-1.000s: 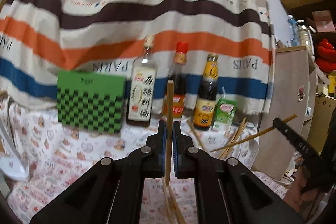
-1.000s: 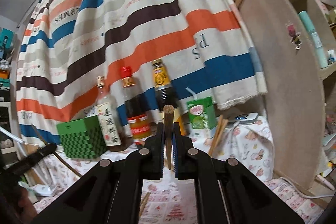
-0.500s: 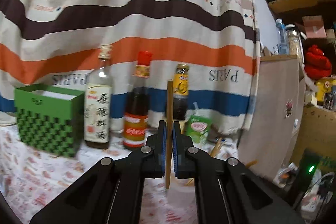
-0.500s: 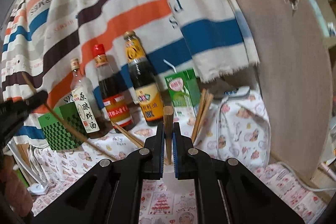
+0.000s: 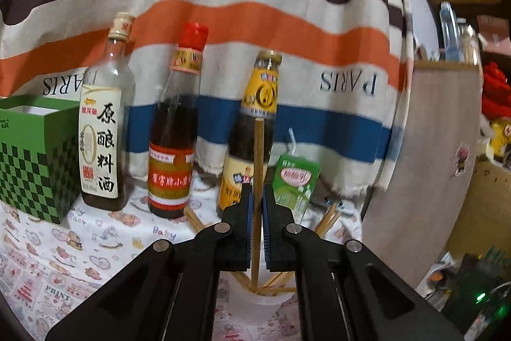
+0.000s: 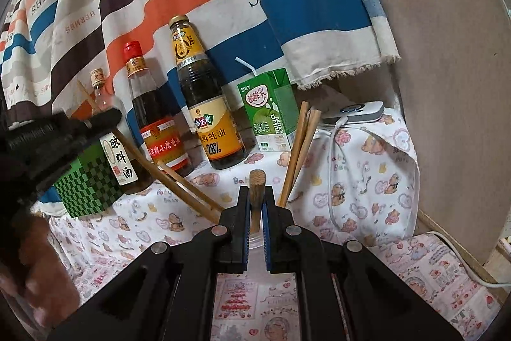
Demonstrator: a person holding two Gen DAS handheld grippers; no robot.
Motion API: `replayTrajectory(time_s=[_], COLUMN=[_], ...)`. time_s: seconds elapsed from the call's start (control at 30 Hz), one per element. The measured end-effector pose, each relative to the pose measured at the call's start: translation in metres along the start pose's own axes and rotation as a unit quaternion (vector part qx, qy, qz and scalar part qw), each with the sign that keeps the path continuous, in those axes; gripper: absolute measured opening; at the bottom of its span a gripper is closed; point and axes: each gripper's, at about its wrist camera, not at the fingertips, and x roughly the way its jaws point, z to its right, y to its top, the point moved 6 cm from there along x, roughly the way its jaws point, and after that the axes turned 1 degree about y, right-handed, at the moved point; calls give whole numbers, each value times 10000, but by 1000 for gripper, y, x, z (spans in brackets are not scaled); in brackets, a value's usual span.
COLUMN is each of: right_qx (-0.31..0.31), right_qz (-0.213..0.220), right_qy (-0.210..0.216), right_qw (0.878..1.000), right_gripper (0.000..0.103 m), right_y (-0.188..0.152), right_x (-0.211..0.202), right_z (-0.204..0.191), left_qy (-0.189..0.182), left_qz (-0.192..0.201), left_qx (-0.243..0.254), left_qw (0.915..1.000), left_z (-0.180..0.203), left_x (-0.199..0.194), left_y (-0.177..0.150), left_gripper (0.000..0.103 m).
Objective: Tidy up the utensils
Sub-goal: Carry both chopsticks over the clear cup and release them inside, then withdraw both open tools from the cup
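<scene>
While each black hand-held gripper pinches one thin wooden chopstick, the translucent plastic cup [image 5: 262, 293] sits straight below the left gripper [image 5: 257, 213], nearer it than the right gripper [image 6: 256, 210]. Its chopstick [image 5: 257, 168] stands upright, long axis vertical, tip over the cup. The right chopstick [image 6: 256, 181] points forward. Beyond the cup: three bottles, one green carton [image 6: 271, 114], one green checkered box [image 5: 35, 158].

box [image 5: 35, 158] left | bottles [image 5: 172, 123] middle | carton [image 5: 295, 181] right | chopsticks [image 6: 300, 146] apparently in cup [image 5: 265, 293]
</scene>
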Motion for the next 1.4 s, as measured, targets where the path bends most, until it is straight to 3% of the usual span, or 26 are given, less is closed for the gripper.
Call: replayTrajectory(time_s=[0.57,0.7,0.8,0.93,1.1,1.13,1.2,1.3,1.4], right_qx=[180,312,394,307,237,247,141,-299,-521], right_qz=[-154,-214,-337,-566,-619,-619,-576,-494,-498], right_qy=[10,40,84,-4,-47,-57,-175,-329,-156], right_qw=[9997,9993,9986,9979,9978,9978,9981,9978,9973], right_gripper=[8,24,26,49,59,59,60,65,70], right_y=[0,0,-3,-8,-11,-11,-11,-11,-15], right_x=[0,1,4,10,13,13,11,8,4], right_z=[4,7,8,5,3,3,1,-11,-27], left_qy=[169,98,127,213,169,87,90,282,570], left_qz=[-711,-866,-890,-1027,-997,-952,-871,-676,-575], left_qx=[133,211,515,578,526,483,462,519,638], left_qw=[9972,9960,9946,9928,9935,9942,9951,9960,9947], left_z=[-1,-3,0,-5,-18,-21,-27,-35,-46], left_x=[45,50,48,48,38,32,21,1,-18], left_y=[-43,-48,-50,-54,-55,-53,-49,-43,-39], left_gripper=[5,6,7,9,12,13,31,42,51])
